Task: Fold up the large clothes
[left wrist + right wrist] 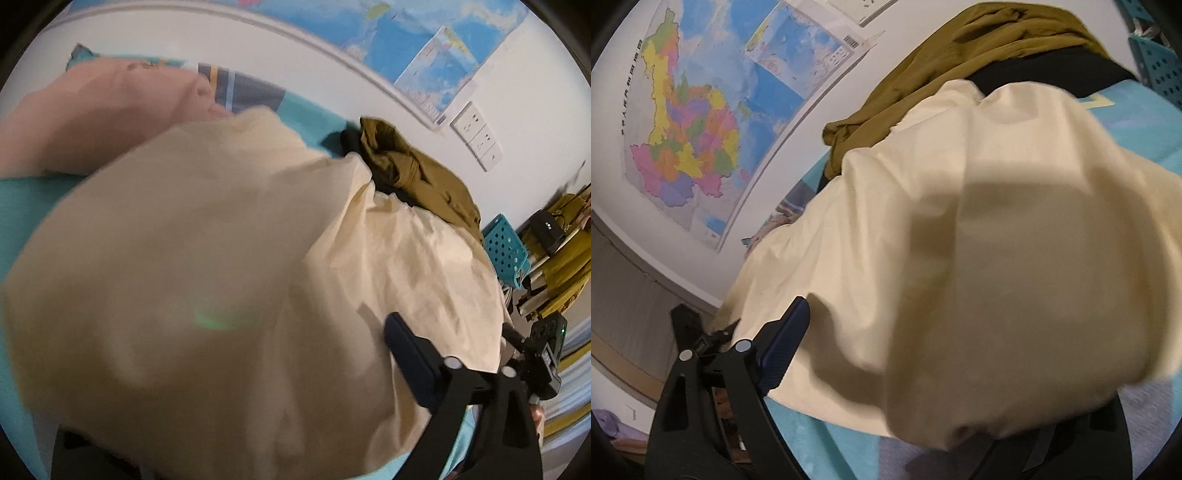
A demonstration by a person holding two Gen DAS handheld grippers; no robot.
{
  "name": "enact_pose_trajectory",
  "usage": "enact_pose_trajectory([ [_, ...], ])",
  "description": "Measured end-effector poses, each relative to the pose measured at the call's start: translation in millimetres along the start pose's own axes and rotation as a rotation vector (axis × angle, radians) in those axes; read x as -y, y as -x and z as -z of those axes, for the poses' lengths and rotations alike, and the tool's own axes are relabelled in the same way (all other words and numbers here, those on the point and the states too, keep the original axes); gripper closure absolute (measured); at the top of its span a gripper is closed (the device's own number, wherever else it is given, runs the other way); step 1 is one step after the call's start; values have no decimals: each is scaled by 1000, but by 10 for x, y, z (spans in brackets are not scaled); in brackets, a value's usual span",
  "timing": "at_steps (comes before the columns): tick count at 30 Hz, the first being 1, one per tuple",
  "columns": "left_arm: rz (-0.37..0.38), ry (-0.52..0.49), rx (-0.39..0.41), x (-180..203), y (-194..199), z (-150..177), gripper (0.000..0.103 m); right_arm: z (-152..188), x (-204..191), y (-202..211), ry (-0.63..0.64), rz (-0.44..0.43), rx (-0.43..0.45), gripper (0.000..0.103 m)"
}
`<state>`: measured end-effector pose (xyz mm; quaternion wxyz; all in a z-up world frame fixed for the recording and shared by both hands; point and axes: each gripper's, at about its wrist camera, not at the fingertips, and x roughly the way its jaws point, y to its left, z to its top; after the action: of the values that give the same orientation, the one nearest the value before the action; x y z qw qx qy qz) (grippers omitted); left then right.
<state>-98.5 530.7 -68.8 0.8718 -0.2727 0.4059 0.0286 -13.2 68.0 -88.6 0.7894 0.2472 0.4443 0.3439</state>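
A cream garment (207, 258) lies heaped on the teal bedsheet (22, 206), draping over both grippers. The left gripper (258, 424) shows only one dark blue finger (410, 354) at the right; cloth hides the other, so I cannot tell how its fingers stand. The right gripper (923, 387) has its fingers spread wide, one blue finger (786, 343) clear at the left, cloth billowing over the gap. An olive garment (417, 177) sits bunched just beyond, near the wall map (690, 122).
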Motion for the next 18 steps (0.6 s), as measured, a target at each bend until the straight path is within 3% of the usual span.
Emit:
enact_pose_trajectory([
  [6,-81,-23,19,120,-106,-34,7,-66,-95,-179,32,4,4,16],
  [7,-87,-18,13,123,-108,-46,7,-72,-107,-201,36,8,4,20],
  [11,-106,-2,19,119,-27,-63,37,-91,-57,-219,35,8,-10,52],
  [12,-106,-6,24,121,-5,-66,39,-93,-55,-211,38,1,-13,54],
  [14,-97,-19,15,95,-9,-64,38,-104,-33,-208,31,-14,-19,55],
  [18,-39,-32,-16,87,-117,-99,13,-131,-20,-296,12,-33,-33,40],
])
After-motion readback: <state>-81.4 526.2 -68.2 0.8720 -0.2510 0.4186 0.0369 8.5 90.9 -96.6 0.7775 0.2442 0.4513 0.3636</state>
